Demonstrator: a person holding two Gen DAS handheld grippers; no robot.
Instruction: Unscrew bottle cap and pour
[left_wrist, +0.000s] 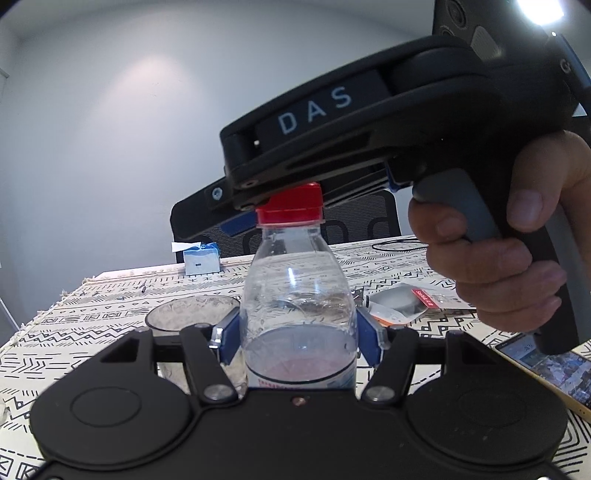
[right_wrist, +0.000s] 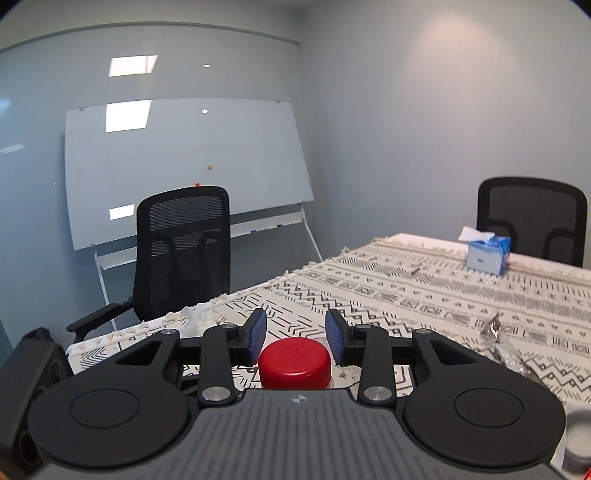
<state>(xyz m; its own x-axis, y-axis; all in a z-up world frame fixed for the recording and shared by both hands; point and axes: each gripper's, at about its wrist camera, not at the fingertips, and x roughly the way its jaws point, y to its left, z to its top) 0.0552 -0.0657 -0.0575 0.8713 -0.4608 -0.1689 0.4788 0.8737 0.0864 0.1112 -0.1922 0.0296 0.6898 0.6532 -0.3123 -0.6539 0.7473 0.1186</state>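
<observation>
A clear plastic bottle (left_wrist: 297, 295) with a red cap (left_wrist: 290, 206) stands upright on the patterned tablecloth. My left gripper (left_wrist: 297, 332) is shut on the bottle's body, its blue pads pressed against both sides. My right gripper (right_wrist: 295, 334) reaches over the bottle from the right in the left wrist view. In the right wrist view the red cap (right_wrist: 294, 363) sits between the blue pads (right_wrist: 256, 338), which stand slightly apart from it, so the right gripper is open. A clear glass (left_wrist: 192, 314) stands just left of the bottle, behind the left finger.
A blue tissue box (left_wrist: 201, 260) stands at the table's far edge, also in the right wrist view (right_wrist: 485, 254). A phone (left_wrist: 546, 363) and a small plastic package (left_wrist: 402, 304) lie to the right. Office chairs (right_wrist: 183, 254) and a whiteboard (right_wrist: 184, 166) stand beyond the table.
</observation>
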